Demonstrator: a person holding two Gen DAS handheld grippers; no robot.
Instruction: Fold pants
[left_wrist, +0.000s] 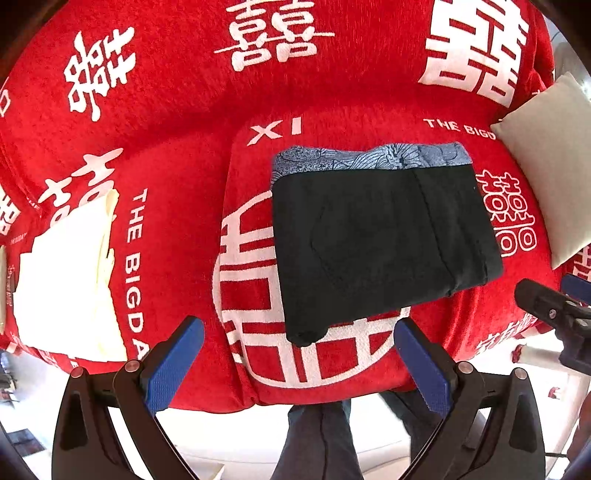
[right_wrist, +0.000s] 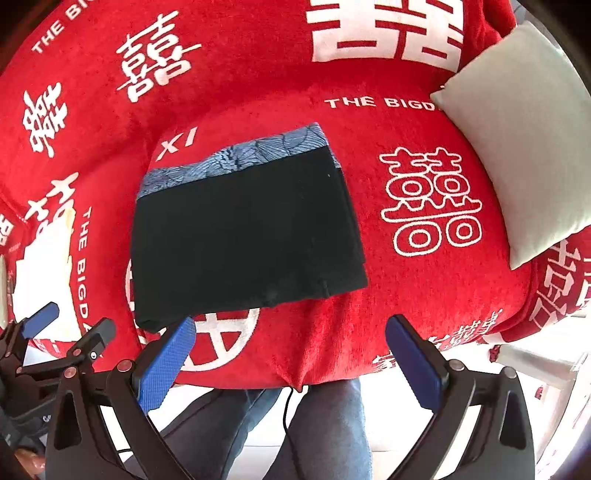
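Left wrist view shows the pants (left_wrist: 376, 243) folded at frame centre, so we lift both wide-open, empty grippers, left gripper (left_wrist: 299, 354) and right gripper (right_wrist: 290, 356), straight clear.

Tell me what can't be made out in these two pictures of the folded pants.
- Underside and inner layers of the black pants: hidden by their own top layer, both views.
- Blue patterned cloth: mostly covered by the pants, so what it is stays unclear.
- White cloth: overexposed in both views, so its folds are lost.
- Grey cushion: cut off by the right edge.
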